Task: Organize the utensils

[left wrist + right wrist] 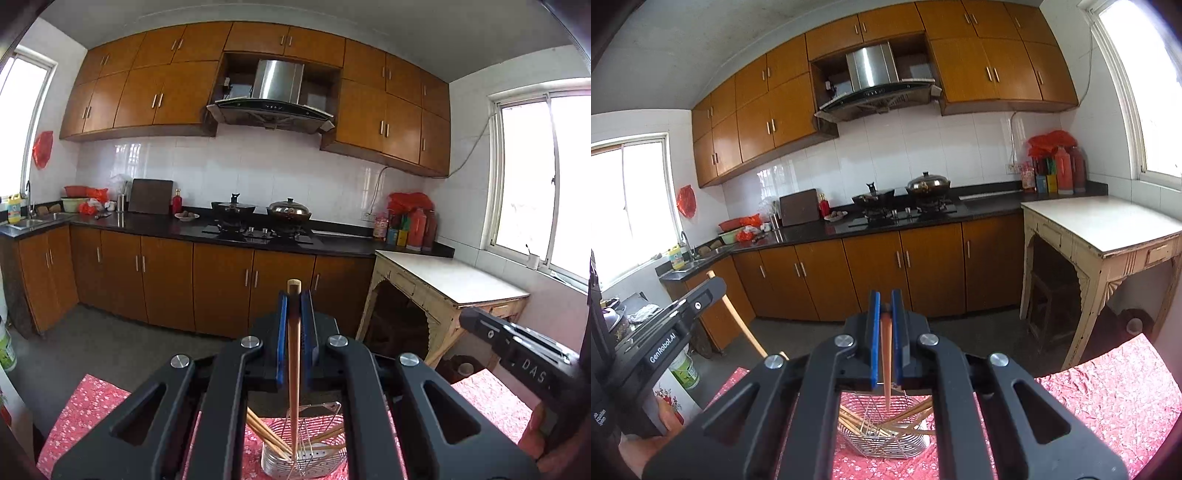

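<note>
Left claw point(294, 295): blue pads closed tight on one wooden chopstick point(294, 354). The stick stands near upright between the pads, its blunt end poking out above them, its thin end reaching down into the basket.

Right claw point(885, 295): pads clamped on a second chopstick point(886, 362), orange-brown. Its top sits level with the pad tips; its lower end hangs above the basket rim, apart from the sticks below.

Basket point(886, 448): wire, metal, standing on the desk point(1108, 406) below both claws. The desk wears a red floral cloth. Several loose chopsticks point(857, 424) lie inside, leaning crosswise against the wire walls.

Seen from the right wrist: the left claw at the left edge, its stick slanting down past it, with a hand point(646, 443) gripping the handle. Seen from the left wrist: the right claw body at the right edge, with fingers around it.

Background: kitchen with wood cabinets, black counter point(184, 225), two lidded pans on the hob, hood above, and a cream side table point(450, 277) by the window.
</note>
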`<action>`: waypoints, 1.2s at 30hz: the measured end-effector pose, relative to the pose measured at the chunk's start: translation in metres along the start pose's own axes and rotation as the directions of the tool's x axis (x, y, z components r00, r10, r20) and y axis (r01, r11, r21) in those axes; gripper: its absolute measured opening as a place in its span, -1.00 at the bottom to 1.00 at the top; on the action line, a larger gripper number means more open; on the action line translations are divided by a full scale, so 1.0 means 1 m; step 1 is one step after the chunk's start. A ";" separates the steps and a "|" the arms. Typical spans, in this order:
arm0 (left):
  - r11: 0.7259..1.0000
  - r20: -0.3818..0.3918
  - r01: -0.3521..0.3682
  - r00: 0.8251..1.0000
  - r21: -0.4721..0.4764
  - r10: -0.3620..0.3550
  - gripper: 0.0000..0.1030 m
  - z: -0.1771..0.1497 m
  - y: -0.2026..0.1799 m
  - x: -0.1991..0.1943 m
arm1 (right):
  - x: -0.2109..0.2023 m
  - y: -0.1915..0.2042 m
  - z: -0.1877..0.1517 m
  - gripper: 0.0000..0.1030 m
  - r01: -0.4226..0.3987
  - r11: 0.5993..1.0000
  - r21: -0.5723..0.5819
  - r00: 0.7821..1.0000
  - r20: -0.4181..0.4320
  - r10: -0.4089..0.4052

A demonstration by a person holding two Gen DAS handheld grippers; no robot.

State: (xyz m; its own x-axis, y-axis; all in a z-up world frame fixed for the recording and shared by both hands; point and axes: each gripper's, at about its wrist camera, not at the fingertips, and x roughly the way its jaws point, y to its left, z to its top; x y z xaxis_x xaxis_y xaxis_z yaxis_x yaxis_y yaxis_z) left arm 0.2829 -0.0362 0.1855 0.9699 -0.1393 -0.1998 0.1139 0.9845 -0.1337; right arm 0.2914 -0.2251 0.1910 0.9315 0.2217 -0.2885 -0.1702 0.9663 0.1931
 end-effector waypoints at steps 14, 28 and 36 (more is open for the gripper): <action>0.999 -0.064 -0.034 0.997 -0.014 0.033 -0.86 -0.025 0.003 0.044 | 0.064 -0.019 -0.032 -0.86 -0.039 0.998 0.047 0.991 -0.125 0.044; 0.991 -0.013 -0.122 0.992 0.050 0.123 0.39 -0.024 0.017 0.026 | 0.055 -0.041 -0.043 0.00 0.069 0.997 0.034 0.993 -0.096 -0.065; 0.984 -0.002 -0.172 0.985 0.039 0.172 0.63 -0.023 0.039 0.007 | 0.035 -0.049 -0.042 0.25 0.146 0.989 0.011 0.987 -0.064 -0.145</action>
State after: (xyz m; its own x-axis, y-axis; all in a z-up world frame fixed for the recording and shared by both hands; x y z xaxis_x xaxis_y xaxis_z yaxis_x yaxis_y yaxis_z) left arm 0.2896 -0.0009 0.1569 0.9745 0.0320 -0.2222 -0.0462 0.9972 -0.0593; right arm 0.3190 -0.2587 0.1321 0.9238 0.0868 -0.3728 -0.0287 0.9869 0.1588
